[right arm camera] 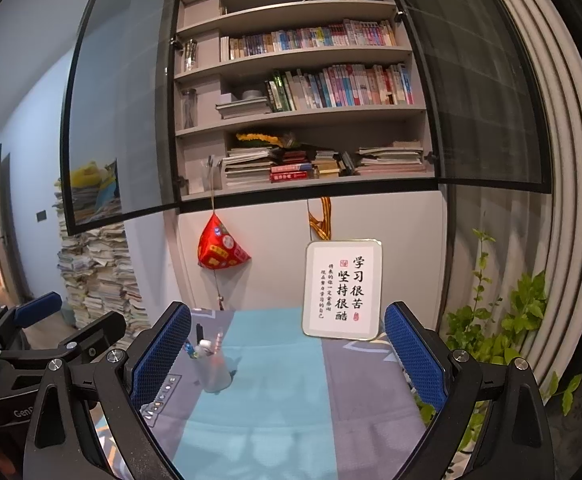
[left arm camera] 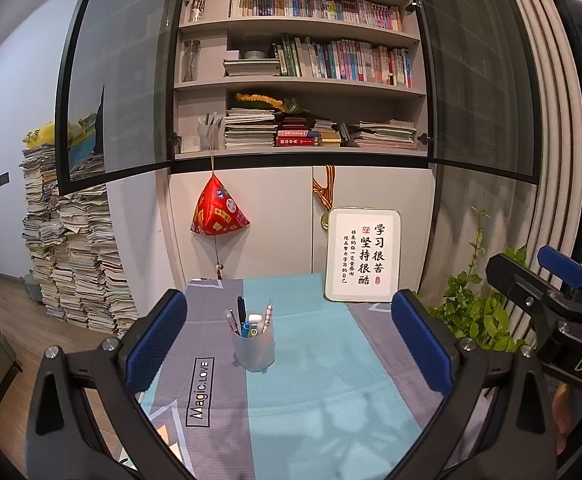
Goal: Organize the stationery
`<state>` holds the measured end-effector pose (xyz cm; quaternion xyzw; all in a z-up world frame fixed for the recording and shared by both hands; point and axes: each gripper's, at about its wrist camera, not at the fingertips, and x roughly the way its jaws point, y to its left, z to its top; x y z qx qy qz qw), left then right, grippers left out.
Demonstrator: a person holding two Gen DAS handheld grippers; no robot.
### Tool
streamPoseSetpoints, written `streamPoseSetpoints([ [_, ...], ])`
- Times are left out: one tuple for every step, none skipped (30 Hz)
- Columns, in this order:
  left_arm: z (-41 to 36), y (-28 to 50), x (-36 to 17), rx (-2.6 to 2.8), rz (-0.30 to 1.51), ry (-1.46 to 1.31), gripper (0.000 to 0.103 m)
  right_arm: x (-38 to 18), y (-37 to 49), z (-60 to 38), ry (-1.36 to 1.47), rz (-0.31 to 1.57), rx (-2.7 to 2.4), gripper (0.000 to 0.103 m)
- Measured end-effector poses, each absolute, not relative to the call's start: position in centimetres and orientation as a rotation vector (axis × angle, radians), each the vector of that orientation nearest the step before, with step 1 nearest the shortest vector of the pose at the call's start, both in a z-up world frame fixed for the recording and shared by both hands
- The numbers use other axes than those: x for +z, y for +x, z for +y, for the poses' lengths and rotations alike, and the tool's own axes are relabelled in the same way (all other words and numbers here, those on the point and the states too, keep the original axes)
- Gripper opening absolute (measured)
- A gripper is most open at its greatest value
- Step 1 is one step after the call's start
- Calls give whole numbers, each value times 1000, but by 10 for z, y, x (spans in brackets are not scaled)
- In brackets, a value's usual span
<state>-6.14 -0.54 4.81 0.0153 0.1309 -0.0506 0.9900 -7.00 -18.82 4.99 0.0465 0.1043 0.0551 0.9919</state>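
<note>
A frosted translucent pen cup stands upright on the grey and teal tablecloth, holding several pens, markers and a white item. My left gripper hovers above the cloth, open and empty, with the cup ahead between its blue pads. The right wrist view shows the same cup left of centre, near the left pad. My right gripper is open with nothing in it, raised above the tablecloth. Each gripper appears at the edge of the other's view.
A framed calligraphy sign leans against the cabinet at the table's back right. A red pyramid ornament hangs from the bookshelf. A leafy plant stands on the right, tall paper stacks on the left floor.
</note>
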Motion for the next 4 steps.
streamPoseSetpoints([
  [-5, -61, 49, -101, 264, 31, 102, 50, -70, -188, 92, 209, 110, 98],
  [-5, -62, 48, -101, 264, 30, 102, 50, -70, -188, 92, 209, 109, 98],
  [-5, -62, 48, -101, 263, 30, 102, 50, -71, -188, 92, 209, 110, 98],
  [-5, -62, 48, -101, 262, 30, 102, 50, -70, -188, 94, 208, 110, 98],
])
